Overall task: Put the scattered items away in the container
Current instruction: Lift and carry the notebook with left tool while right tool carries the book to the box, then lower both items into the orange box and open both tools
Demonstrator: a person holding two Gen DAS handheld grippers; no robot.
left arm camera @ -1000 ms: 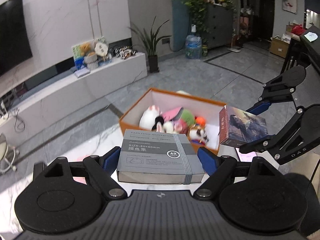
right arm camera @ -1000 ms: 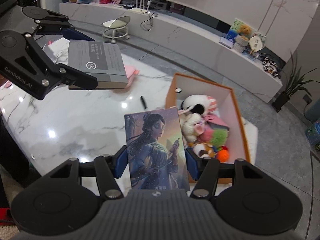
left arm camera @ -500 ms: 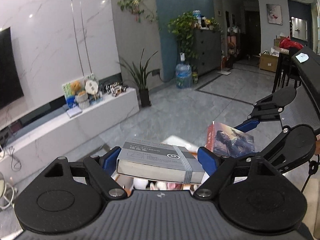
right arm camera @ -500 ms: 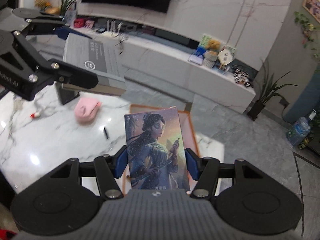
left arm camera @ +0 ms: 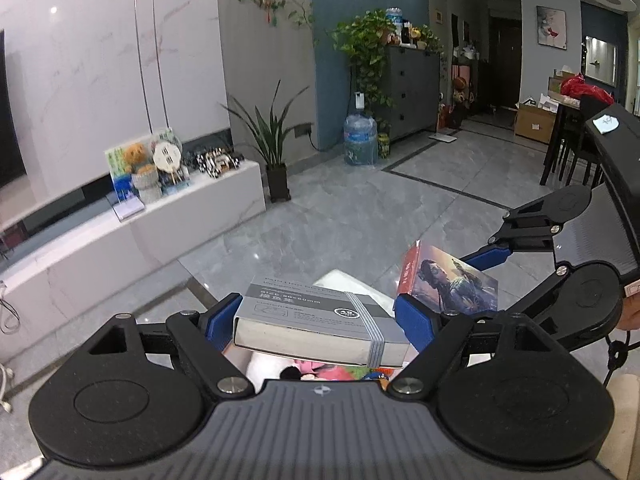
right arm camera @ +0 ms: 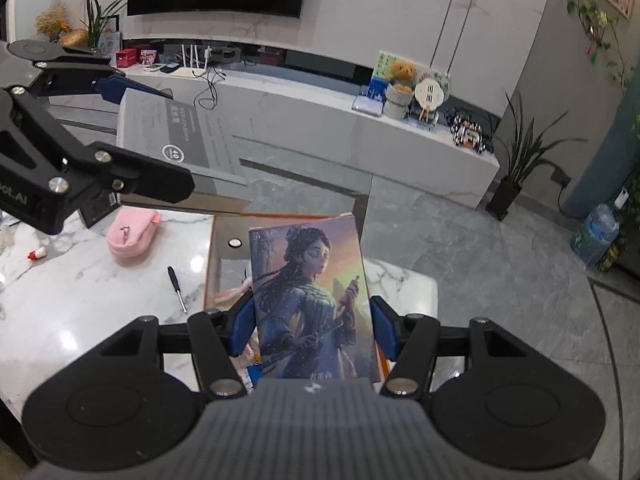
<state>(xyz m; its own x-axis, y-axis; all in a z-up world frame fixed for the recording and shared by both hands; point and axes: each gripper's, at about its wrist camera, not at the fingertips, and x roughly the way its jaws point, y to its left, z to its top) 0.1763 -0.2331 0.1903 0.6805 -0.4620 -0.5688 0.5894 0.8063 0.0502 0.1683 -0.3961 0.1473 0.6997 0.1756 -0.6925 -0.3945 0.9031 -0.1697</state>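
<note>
We hold two grippers above the orange container (right arm camera: 212,264), each pinching one item. Our left gripper (left arm camera: 320,322) has its blue pads (left arm camera: 218,320) pressed on both sides of a thick grey notebook (left arm camera: 316,320) wrapped by a grey elastic band, the notebook lying roughly flat in the air. Just below it, at the near edge of the left wrist view, bits of the plush toys (left arm camera: 316,372) in the container show. Our right gripper (right arm camera: 314,326) clamps an illustrated card box (right arm camera: 314,304), upright with the painted figure facing the camera; in the left wrist view the same box sits to the right of the notebook, close but apart. The container stands on the white marble table (right arm camera: 80,292), its orange wall visible left of the card box. To the left on the table lie a pink pouch (right arm camera: 132,232), a small screwdriver (right arm camera: 177,288) and a little red-and-white object (right arm camera: 36,255), all outside the container. Beyond, a low white TV bench (right arm camera: 320,120) runs along the far wall.
</note>
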